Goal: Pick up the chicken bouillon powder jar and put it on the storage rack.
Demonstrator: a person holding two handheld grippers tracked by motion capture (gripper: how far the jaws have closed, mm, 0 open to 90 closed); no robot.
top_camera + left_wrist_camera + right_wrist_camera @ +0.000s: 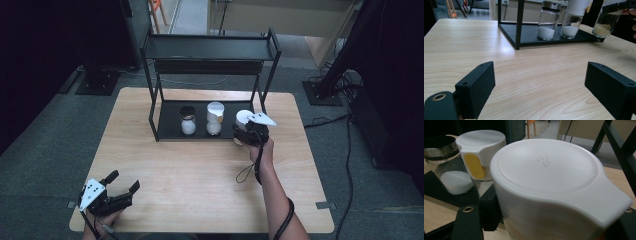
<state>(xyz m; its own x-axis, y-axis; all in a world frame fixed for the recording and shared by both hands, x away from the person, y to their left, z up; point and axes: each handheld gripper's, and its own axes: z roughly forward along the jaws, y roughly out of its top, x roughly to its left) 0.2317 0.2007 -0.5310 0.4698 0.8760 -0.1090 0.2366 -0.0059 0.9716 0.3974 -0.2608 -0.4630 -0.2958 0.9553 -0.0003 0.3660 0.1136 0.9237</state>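
My right gripper (248, 134) clamps the white-lidded jar (549, 182) beside two jars (200, 120) on the black rack (210, 47); my left gripper (120, 184) gapes over the wooden table (190, 170).

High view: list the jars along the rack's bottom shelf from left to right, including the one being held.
Dark-lidded jar → white-lidded jar with the yellow tab → white-lidded jar gripped by the right gripper at the shelf's right end.
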